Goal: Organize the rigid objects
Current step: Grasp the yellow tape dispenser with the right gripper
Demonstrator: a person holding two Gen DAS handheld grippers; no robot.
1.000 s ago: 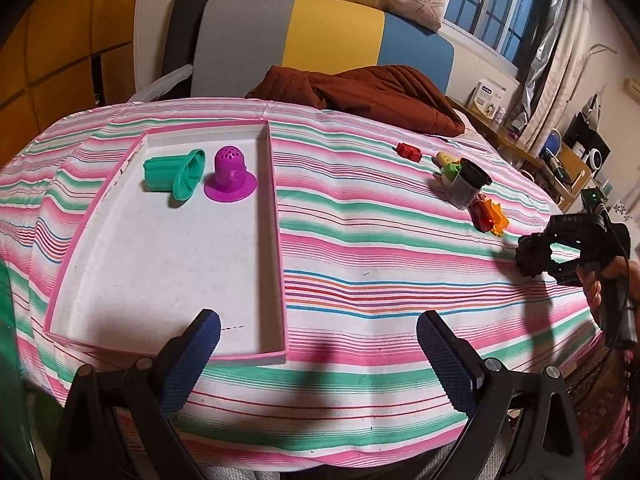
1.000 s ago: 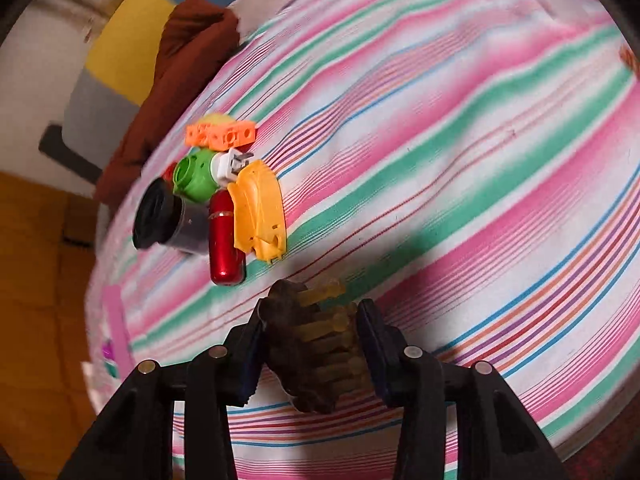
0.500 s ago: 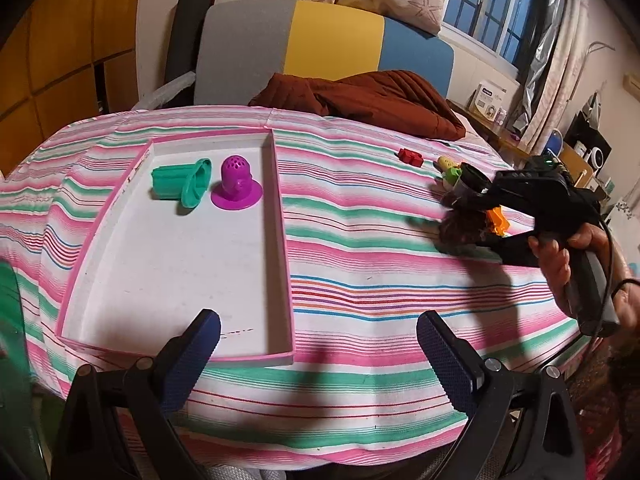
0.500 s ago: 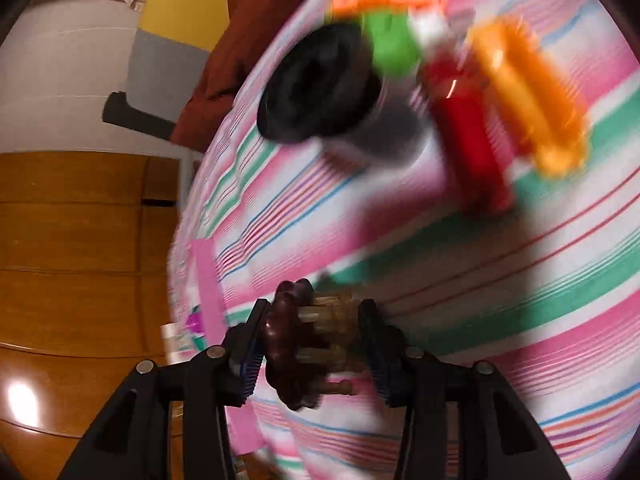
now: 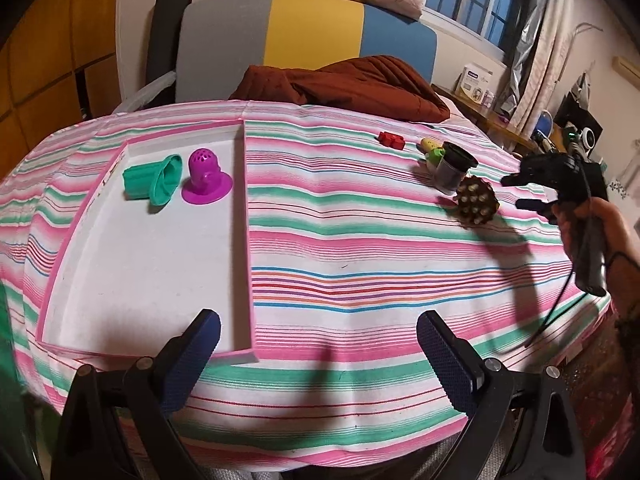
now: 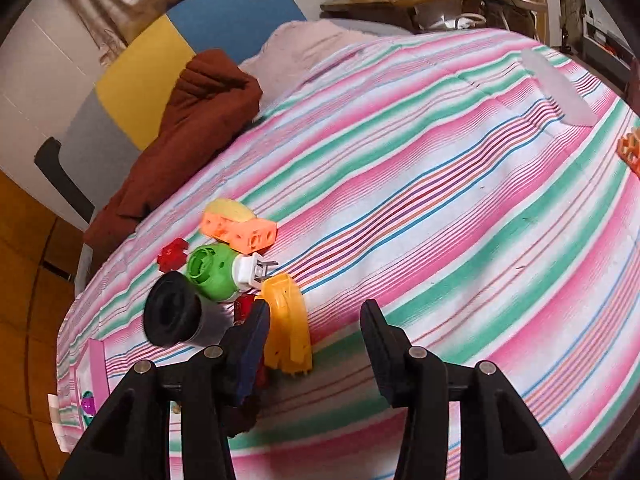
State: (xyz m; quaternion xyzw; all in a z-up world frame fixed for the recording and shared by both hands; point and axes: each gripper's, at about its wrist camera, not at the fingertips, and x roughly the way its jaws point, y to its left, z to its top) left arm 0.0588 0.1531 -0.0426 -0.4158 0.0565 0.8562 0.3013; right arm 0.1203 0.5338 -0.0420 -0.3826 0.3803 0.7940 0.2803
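Note:
A white tray with a pink rim lies on the striped cloth at the left and holds a green cup on its side and a purple plunger-shaped toy. My left gripper is open and empty near the tray's front corner. A brown spiky ball with yellow pegs lies on the cloth by the toy pile. My right gripper is open and empty over a yellow piece, beside a black-lidded jar, a green knob, an orange block and a small red piece.
A brown blanket lies at the back of the bed against a grey, yellow and blue headboard. A loose red brick sits far right of the tray. A translucent block and an orange piece lie at the right edge.
My right gripper opened and let go of the brown spiky ball, which now lies on the cloth beside the jar. The right gripper drew back to the right. The left gripper barely moved.

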